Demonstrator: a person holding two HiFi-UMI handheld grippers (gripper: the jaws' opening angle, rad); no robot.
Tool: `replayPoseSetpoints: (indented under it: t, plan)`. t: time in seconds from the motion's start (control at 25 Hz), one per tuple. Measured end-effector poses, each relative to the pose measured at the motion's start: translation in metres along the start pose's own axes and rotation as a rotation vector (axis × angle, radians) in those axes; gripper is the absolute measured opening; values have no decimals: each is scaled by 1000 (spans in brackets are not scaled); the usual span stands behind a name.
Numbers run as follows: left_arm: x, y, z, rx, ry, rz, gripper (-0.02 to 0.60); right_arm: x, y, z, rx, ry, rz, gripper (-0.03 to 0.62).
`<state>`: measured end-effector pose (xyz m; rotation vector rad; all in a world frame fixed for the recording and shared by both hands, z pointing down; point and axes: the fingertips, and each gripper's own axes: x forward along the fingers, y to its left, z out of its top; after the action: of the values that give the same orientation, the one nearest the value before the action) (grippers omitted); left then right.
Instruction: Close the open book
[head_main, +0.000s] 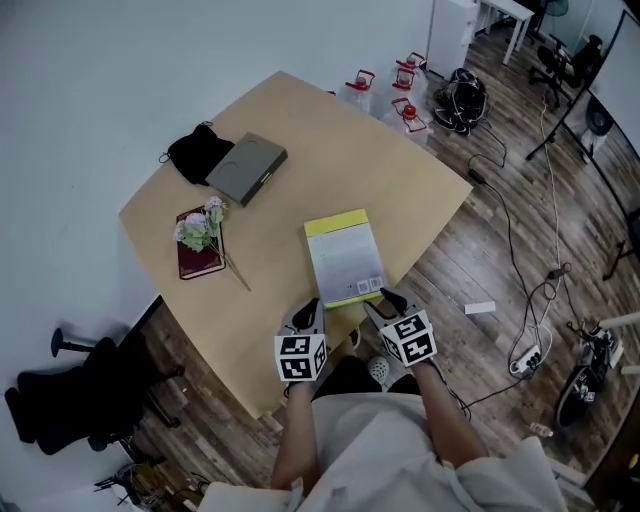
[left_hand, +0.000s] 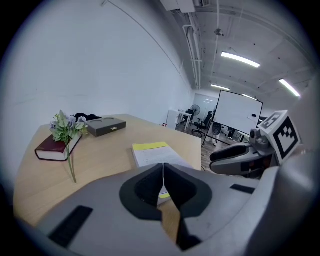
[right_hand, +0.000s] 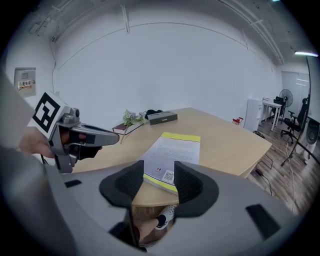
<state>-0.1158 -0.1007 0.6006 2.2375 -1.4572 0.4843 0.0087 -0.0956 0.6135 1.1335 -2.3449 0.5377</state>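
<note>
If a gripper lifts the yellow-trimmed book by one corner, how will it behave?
The book looks like a paperback, so it would probably flex or sag. Lying flat on the smooth table, it likely slides rather than tips when pushed.

Just ahead of the left tool (head_main: 309, 308) and right tool (head_main: 390, 299), whose cubes carry black-and-white squares, the book (head_main: 345, 258) is white with yellow bands. The desk (head_main: 300, 150) is pale wood. Farther ahead are a dark red book (head_main: 200, 259), grey box (head_main: 247, 167) and black cloth (head_main: 195, 152).

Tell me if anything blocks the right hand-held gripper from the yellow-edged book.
Nothing visible does. The right hand-held gripper, jaws apart and empty, points straight at the book near the table's edge, with only air between. The flowers, red book and grey box lie farther off, toward the left.
</note>
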Motion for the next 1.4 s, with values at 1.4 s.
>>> replayPoseSetpoints:
  t: [1.4]
  plan:
    - [-22, -17, 15, 5, -5, -44, 23, -37, -17, 21, -6, -107, -68, 74]
